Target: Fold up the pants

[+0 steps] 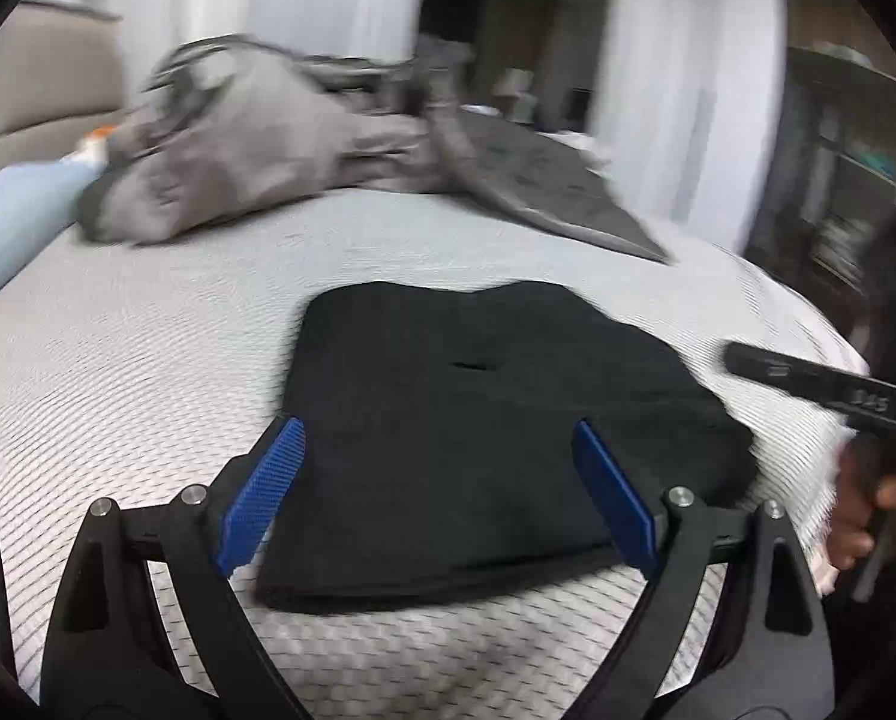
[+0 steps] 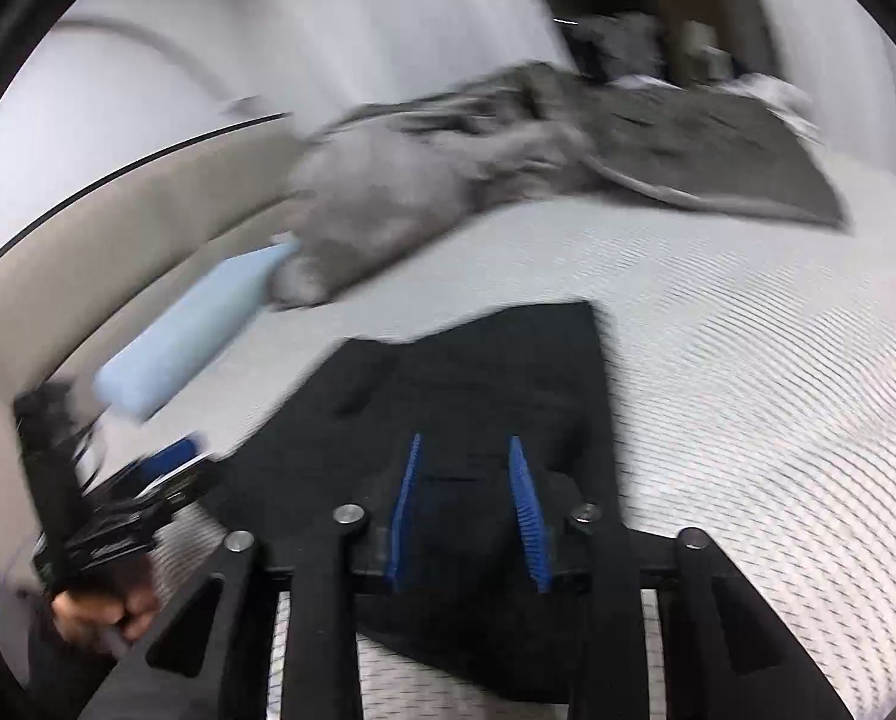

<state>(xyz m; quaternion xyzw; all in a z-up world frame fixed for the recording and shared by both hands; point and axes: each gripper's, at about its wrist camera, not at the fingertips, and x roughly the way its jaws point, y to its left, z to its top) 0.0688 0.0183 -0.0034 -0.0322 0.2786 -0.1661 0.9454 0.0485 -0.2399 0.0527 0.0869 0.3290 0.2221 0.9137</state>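
The black pants [image 1: 484,432] lie folded into a compact flat rectangle on the white textured mattress [image 1: 118,372]. My left gripper [image 1: 439,444] is open wide, its blue pads [image 1: 262,492] spread on either side of the pants' near end, nothing between them. In the right wrist view the pants [image 2: 496,372] lie just ahead of my right gripper [image 2: 466,456], whose blue pads [image 2: 526,504] stand apart with a moderate gap and hold nothing. The right gripper also shows in the left wrist view [image 1: 832,384] beside the pants' right edge. The left gripper shows at the left of the right wrist view [image 2: 148,480].
A rumpled grey blanket [image 1: 280,138] lies across the far side of the bed. A light blue pillow [image 2: 190,336] lies at the far left by the beige headboard [image 1: 40,90]. The mattress edge drops off at the right, with dark shelves [image 1: 838,180] beyond.
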